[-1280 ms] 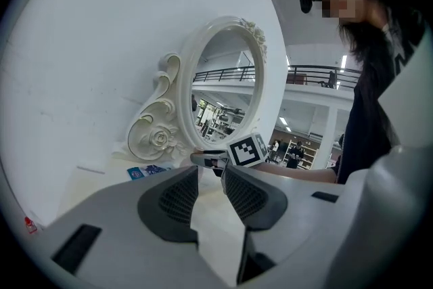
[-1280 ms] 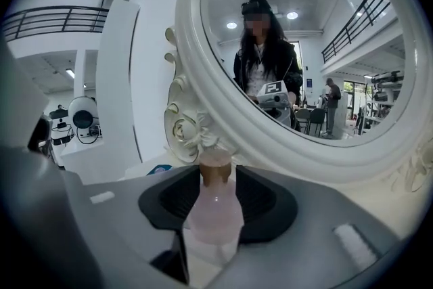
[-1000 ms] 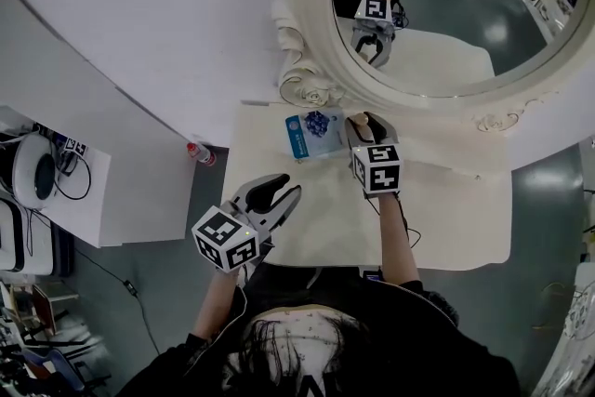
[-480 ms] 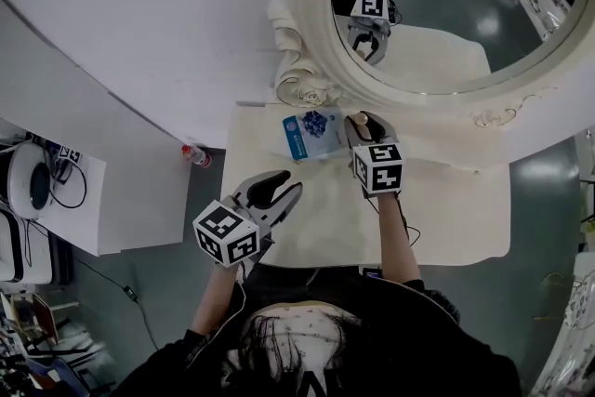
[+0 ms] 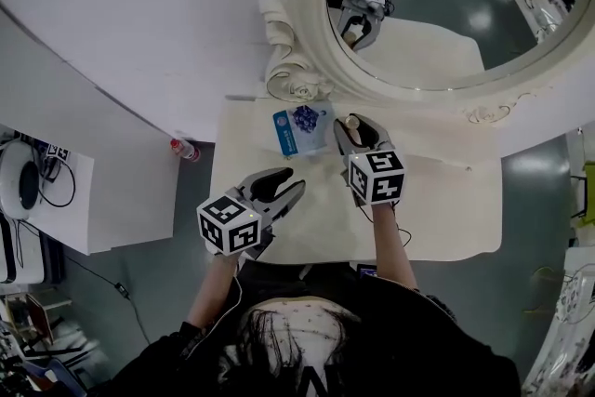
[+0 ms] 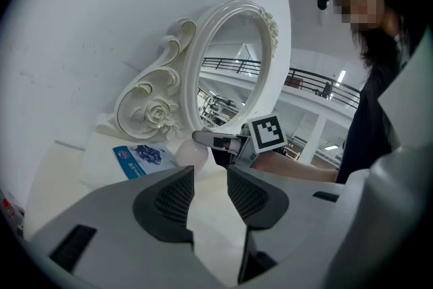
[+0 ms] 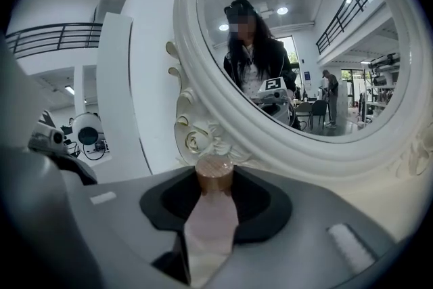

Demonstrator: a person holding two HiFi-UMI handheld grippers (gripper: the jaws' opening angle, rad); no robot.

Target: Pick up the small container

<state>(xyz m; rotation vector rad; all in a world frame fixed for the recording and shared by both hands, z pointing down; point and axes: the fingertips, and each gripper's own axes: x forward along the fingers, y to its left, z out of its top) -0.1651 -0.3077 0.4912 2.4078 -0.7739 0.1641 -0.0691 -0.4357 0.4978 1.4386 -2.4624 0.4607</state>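
The small container (image 7: 212,216) is a pale pink bottle with a brown cap (image 7: 214,172). It stands upright between the pads of my right gripper (image 7: 214,196), whose jaws have just been closing and now press on it. In the head view the right gripper (image 5: 357,135) is at the back of the cream table (image 5: 446,218), under the mirror, with the cap (image 5: 352,121) at its tips. My left gripper (image 5: 282,189) hangs open and empty over the table's front left part. In the left gripper view, its jaws (image 6: 210,189) point at the bottle (image 6: 191,153).
A blue-printed packet (image 5: 299,127) lies on the table just left of the container. The ornate white oval mirror (image 5: 307,60) stands at the table's back edge against the wall. A small red-capped bottle (image 5: 181,148) lies off the table's left side.
The right gripper's jaws have narrowed onto the container and it has shifted slightly. The left gripper has sunk a little and rolled slightly.
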